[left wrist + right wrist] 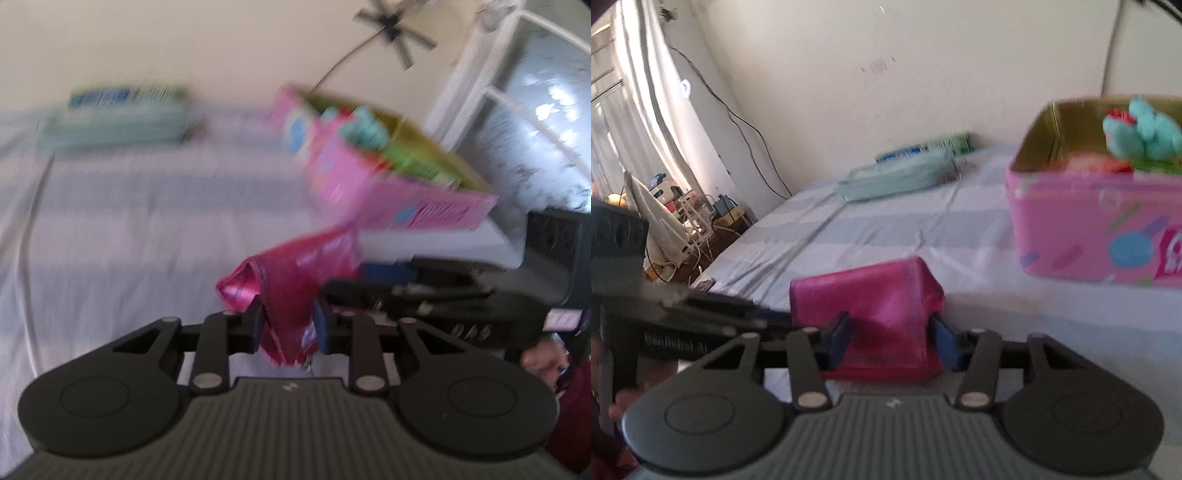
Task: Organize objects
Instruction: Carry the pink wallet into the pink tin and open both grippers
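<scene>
Above the bed (886, 229), both grippers pinch 1 pink pouch (871, 314): left gripper (286, 328) clamped narrow on an edge, right gripper (892, 341) wider across its body. Sharing the grip probably keeps the limp pouch flat for the open tin (1089, 229) nearby.

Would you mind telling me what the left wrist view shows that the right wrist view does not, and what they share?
Only the left wrist view shows the white window frame and the dark star-shaped wall decoration.

Only the right wrist view shows the curtain and the cluttered floor corner.

Both show the magenta pouch, gripped by the left gripper and the right gripper, plus the pink tin with a teal plush toy, and the striped bed sheet.
</scene>
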A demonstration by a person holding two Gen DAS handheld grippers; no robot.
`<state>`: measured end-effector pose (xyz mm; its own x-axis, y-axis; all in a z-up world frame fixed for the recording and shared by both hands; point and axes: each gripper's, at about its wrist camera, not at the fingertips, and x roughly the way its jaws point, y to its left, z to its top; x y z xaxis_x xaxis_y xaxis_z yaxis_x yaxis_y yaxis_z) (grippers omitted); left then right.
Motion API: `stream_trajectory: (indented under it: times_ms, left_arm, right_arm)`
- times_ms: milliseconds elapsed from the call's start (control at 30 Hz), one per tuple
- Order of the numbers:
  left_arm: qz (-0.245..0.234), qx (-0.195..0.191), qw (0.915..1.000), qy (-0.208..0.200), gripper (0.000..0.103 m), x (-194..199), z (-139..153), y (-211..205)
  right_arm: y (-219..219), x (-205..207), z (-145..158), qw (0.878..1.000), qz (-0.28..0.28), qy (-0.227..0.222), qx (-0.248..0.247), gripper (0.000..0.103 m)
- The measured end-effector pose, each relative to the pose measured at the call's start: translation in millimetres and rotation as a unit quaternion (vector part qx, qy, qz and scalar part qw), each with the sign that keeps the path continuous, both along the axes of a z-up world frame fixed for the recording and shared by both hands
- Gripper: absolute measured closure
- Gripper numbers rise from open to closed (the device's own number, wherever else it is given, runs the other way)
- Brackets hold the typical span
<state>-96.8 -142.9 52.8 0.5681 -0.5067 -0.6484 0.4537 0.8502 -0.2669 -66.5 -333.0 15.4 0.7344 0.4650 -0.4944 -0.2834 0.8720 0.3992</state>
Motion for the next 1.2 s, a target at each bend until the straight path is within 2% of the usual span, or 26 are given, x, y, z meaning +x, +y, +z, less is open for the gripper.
stream_trajectory:
  times_ms: [67, 167, 233, 267, 367, 467, 567, 633, 700, 767, 833, 867, 967, 1200]
  left_arm:
    - [-0.016, -0.011, 0.9986, -0.049, 0.074, 4, 33, -10]
    - [-0.051, -0.024, 0.9906, -0.125, 0.074, 16, 78, -40]
    - [-0.074, -0.025, 0.9837, -0.162, 0.074, 28, 92, -64]
    - [-0.086, -0.024, 0.9807, -0.174, 0.073, 36, 94, -78]
    - [-0.104, -0.015, 0.9822, -0.156, 0.073, 72, 88, -122]
    - [-0.105, 0.011, 0.9877, -0.115, 0.071, 111, 66, -160]
    - [-0.099, 0.026, 0.9924, -0.068, 0.067, 145, 45, -183]
    - [-0.091, 0.028, 0.9947, -0.038, 0.067, 166, 36, -194]
    - [-0.079, 0.030, 0.9961, -0.028, 0.066, 181, 29, -203]
    - [-0.057, 0.050, 0.9959, -0.050, 0.062, 189, 24, -216]
    - [-0.031, 0.062, 0.9963, -0.050, 0.057, 198, 22, -227]
    - [-0.024, 0.061, 0.9970, -0.040, 0.054, 201, 20, -228]
    - [-0.023, 0.059, 0.9973, -0.036, 0.052, 195, 24, -222]
    - [-0.035, 0.103, 0.9832, -0.147, 0.049, 118, 51, -212]
  right_arm:
    - [-14, -5, 23, 0.999, -0.011, -0.036, 0.005, 0.062]
    - [-39, -11, 56, 0.993, -0.057, -0.100, -0.015, 0.062]
    - [-58, -10, 70, 0.987, -0.098, -0.125, -0.033, 0.062]
    - [-69, -6, 73, 0.985, -0.115, -0.124, -0.036, 0.062]
    - [-102, 12, 73, 0.982, -0.153, -0.094, -0.054, 0.060]
    - [-135, 44, 62, 0.984, -0.160, -0.025, -0.067, 0.059]
    - [-157, 84, 52, 0.983, -0.153, 0.049, -0.085, 0.059]
    - [-169, 109, 48, 0.980, -0.149, 0.084, -0.097, 0.059]
    - [-173, 128, 43, 0.976, -0.153, 0.101, -0.121, 0.058]
    - [-166, 140, 41, 0.965, -0.170, 0.096, -0.173, 0.055]
    - [-166, 148, 38, 0.953, -0.193, 0.088, -0.216, 0.045]
    - [-169, 149, 35, 0.953, -0.197, 0.087, -0.214, 0.042]
    - [-174, 133, 35, 0.959, -0.206, 0.078, -0.176, 0.042]
    - [-160, 54, 46, 0.966, -0.228, 0.026, -0.117, 0.038]
